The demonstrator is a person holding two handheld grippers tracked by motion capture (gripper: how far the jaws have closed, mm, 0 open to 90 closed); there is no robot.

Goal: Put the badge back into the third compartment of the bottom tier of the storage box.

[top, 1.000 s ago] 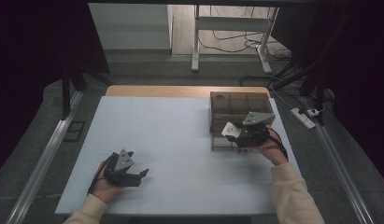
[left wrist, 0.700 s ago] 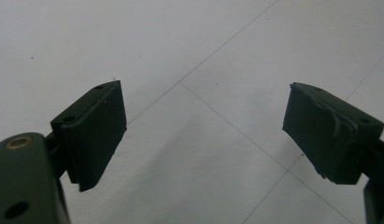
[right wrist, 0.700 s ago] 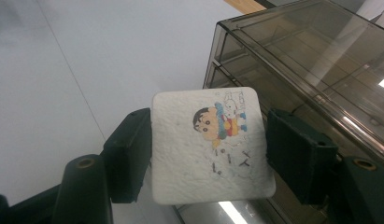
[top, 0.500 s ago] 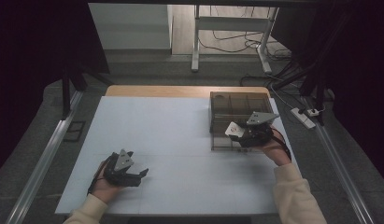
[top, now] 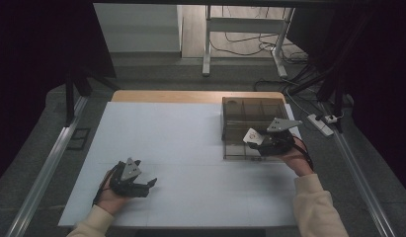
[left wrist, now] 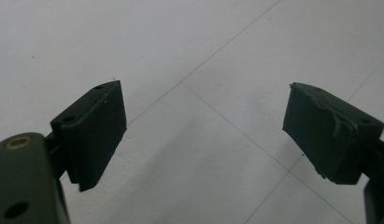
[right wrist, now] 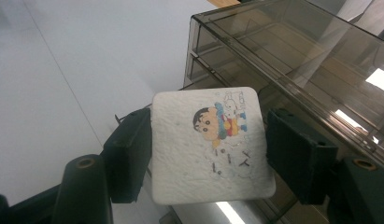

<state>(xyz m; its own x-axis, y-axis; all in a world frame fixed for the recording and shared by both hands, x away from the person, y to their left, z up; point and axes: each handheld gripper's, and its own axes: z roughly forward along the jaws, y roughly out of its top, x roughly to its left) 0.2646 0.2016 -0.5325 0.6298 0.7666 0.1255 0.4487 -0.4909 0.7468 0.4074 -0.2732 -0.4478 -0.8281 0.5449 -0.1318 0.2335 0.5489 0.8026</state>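
Observation:
A white square pad [right wrist: 210, 144] printed with a cartoon child is held tilted between the jaws of my right gripper [right wrist: 208, 149]. Both black pads press on its side edges. From the high view, the pad [top: 252, 136] and right gripper [top: 260, 143] hang at the front edge of a smoky clear plastic box [top: 240, 111] with compartments. In the right gripper view the box [right wrist: 292, 51] stands just behind the pad. My left gripper [top: 146, 185] rests near the table's front left. Its jaws [left wrist: 203, 135] stand wide open over bare white table.
The white table top [top: 181, 138] stretches between the two hands, with a wooden strip [top: 190, 96] along its far edge. Metal rails run along both sides. A power strip [top: 321, 123] and cables lie on the floor at the right.
My right gripper has drifted slightly to the right with the pad still in it. The left gripper has stayed put.

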